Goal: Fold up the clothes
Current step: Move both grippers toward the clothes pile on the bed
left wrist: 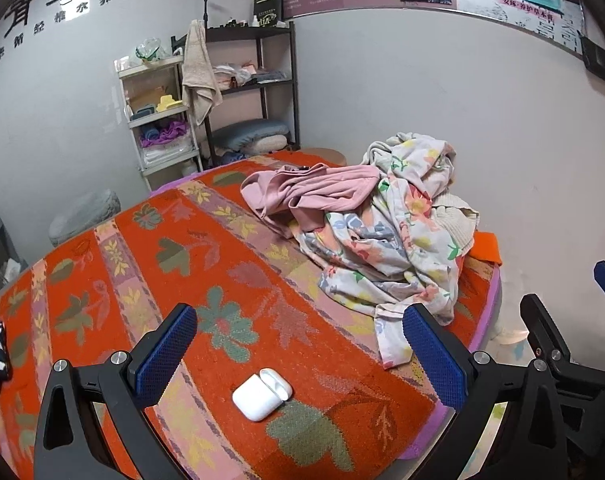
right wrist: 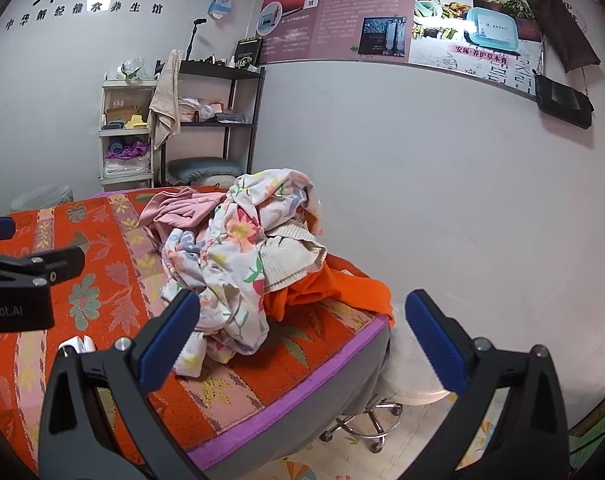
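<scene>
You hold your left gripper (left wrist: 298, 354) and right gripper (right wrist: 302, 344) wide apart and empty above the orange flower-patterned bed cover (left wrist: 142, 248), facing the crumpled heap of floral, pink, cream and orange clothes (left wrist: 386, 228), presumably ready to pick from it.

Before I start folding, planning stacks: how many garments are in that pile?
4 visible: pink garment far left, floral garment draped centrally, cream knit beneath it, orange garment at the bed's edge. More may be buried.

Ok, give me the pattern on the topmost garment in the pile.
Floral print on white garment, best in right wrist view.
</scene>
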`<state>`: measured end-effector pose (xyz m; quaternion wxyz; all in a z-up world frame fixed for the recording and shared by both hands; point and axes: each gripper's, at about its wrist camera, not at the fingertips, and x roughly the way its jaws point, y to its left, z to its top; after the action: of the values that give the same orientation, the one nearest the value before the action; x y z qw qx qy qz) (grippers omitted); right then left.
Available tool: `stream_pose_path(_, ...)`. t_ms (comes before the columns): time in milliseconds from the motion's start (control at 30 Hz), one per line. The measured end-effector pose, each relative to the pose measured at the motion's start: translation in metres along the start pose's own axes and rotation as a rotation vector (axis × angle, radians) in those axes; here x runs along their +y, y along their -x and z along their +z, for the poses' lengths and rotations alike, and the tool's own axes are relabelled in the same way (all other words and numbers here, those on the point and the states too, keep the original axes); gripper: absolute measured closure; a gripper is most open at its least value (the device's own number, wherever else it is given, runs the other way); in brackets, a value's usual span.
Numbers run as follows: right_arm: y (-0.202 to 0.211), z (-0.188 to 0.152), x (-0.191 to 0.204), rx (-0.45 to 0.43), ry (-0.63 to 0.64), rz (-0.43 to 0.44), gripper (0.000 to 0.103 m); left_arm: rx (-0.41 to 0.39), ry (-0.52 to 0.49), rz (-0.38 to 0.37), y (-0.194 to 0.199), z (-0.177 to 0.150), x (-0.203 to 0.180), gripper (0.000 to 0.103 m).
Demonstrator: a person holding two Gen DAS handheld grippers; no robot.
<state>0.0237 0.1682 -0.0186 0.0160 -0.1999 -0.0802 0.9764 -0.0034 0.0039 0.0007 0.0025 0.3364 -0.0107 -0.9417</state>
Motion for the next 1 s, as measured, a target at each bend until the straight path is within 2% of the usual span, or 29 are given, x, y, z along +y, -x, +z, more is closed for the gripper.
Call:
stream_pose_path(67, -0.002, 0.002, 0.005, 0.003, 0.010, 0.000, 0.000, -0.027, 0.067, -0.040, 0.006, -0.008, 0.017, 0.000)
stream_pose_path(133, -0.005, 0.003, 0.009, 0.006, 0.019, -0.001, 0.000, 0.003, 0.097, -0.050, 0.002, -0.011, 0.028, 0.000)
stream_pose_path(267, -0.009, 0.007, 0.018, 0.013, 0.038, -0.002, 0.000, 0.083, 0.102, 0.004, -0.016, -0.007, 0.026, 0.000)
stream_pose_path(467, -0.028, 0.013, 0.019, 0.077, 0.034, 0.021, 0.000, 0.087, 0.088, 0.049, -0.024, -0.004, 0.033, 0.000)
stream_pose_path(600, -0.047, 0.020, 0.027, 0.150, 0.045, 0.036, 0.000, 0.109, 0.092, 0.063, -0.032, -0.007, 0.039, 0.000)
stream_pose_path(700, -0.062, 0.024, 0.033, 0.202, 0.039, 0.072, 0.000, 0.127, 0.102, 0.064, -0.038, -0.009, 0.043, 0.000)
stream_pose_path(800, -0.073, 0.032, 0.036, 0.225, 0.029, 0.107, 0.000, 0.105, 0.092, 0.088, -0.037, -0.010, 0.047, 0.000)
stream_pose_path(900, -0.076, 0.045, 0.030, 0.172, -0.009, 0.179, 0.000, 0.057, 0.089, 0.068, -0.029, -0.011, 0.058, 0.000)
stream_pose_path(1000, -0.090, 0.061, 0.009, 0.107, -0.060, 0.319, 0.000, 0.018, 0.090, 0.067, -0.021, -0.016, 0.073, 0.000)
